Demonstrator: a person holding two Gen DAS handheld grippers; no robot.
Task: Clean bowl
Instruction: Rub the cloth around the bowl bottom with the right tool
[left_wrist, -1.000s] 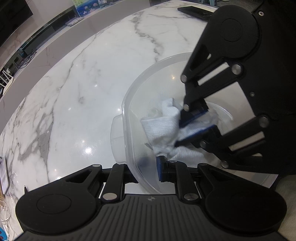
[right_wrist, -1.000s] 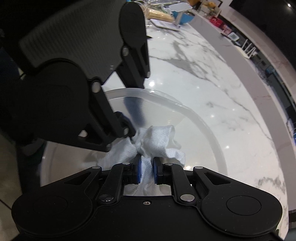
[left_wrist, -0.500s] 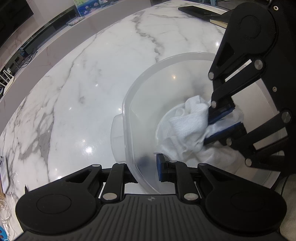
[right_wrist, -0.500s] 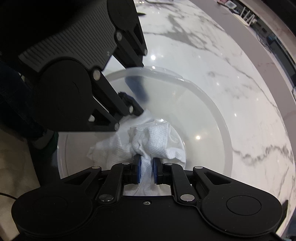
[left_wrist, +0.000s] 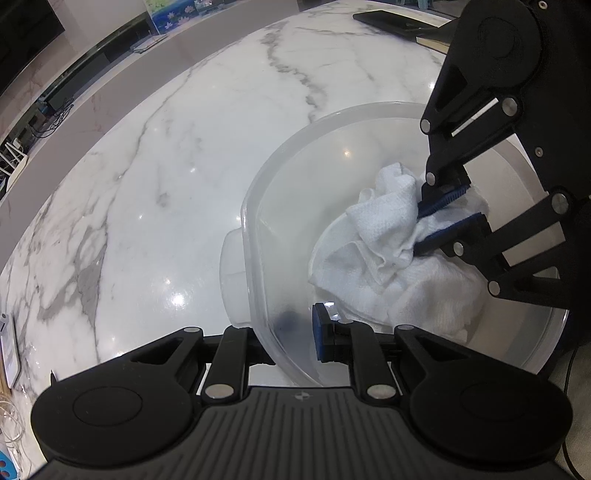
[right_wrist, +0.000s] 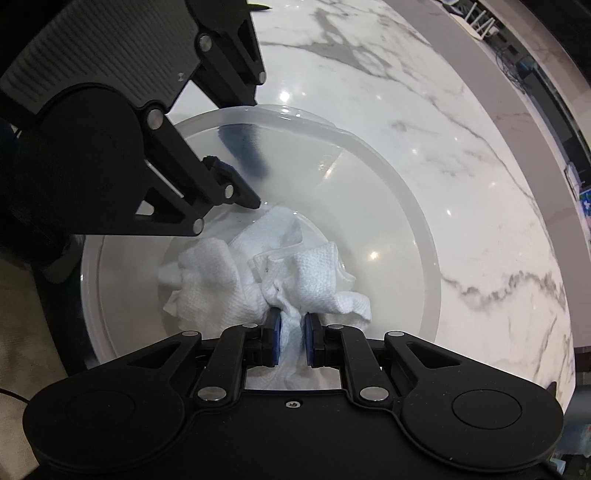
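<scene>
Bowl: I see a translucent plastic bowl (left_wrist: 258, 206) standing on the white marble tabletop (left_wrist: 155, 155), near its edge on my side; in the right wrist view the same bowl (right_wrist: 417, 236) fills the middle of the frame.
Cloth: a crumpled white cloth (left_wrist: 384, 229) lies inside the bowl, on its bottom and partway up the wall; from the right wrist it shows as a bunched wad (right_wrist: 295, 273) just ahead of the fingers.
Right gripper: my right gripper (right_wrist: 291, 332) is nearly closed, its blue pads pinching a fold of the cloth between them; in the left wrist view it (left_wrist: 448, 218) reaches down into the bowl from the right, with cloth bulging out on both sides of the pads.
Left gripper: my left gripper (left_wrist: 291, 328) clamps the bowl's near wall, one finger inside with its blue pad against the plastic, the other outside and seen as a dark blur through the wall. From the right wrist it (right_wrist: 240, 166) sits on the bowl's far-left rim.
Tabletop: glossy, grey-veined, with bright light spots around the bowl.
Farther off: a dark flat phone-like item (left_wrist: 388, 20) lies on the far part of the tabletop; I cannot tell exactly what it is.
</scene>
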